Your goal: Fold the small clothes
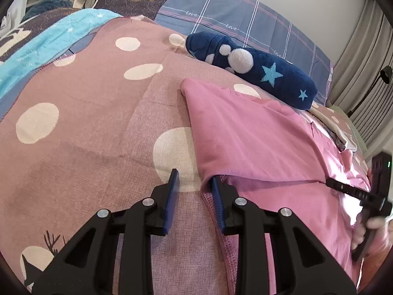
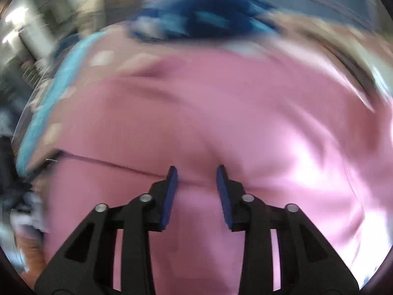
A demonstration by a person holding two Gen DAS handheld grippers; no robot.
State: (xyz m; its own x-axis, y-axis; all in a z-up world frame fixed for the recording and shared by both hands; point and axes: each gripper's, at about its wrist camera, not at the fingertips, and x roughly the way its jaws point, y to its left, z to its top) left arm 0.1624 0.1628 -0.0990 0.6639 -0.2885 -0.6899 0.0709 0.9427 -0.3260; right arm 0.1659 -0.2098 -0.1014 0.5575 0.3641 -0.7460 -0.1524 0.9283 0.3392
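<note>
left gripper [image 1: 195,179] jaws parted, right gripper [image 2: 196,172] jaws apart, both angled downward

The pink garment [image 1: 258,142] is a smooth, matt knit cloth with a coarser, looped weave showing along its turned-up edge, and toward the right it takes a pale sheen in the light. It lies on a dusty-pink bedspread [image 1: 98,113] of flat woven cloth with a visible grain and cream dots, beside a fluffy navy fleece roll [image 1: 255,70] with a plush pile and a thin cotton-like checked pillow [image 1: 235,17]. The left gripper [image 1: 194,179] is matt black plastic with bright metal pins at its joints and ribbed blue pads [image 1: 173,191] that look rubbery.
</note>
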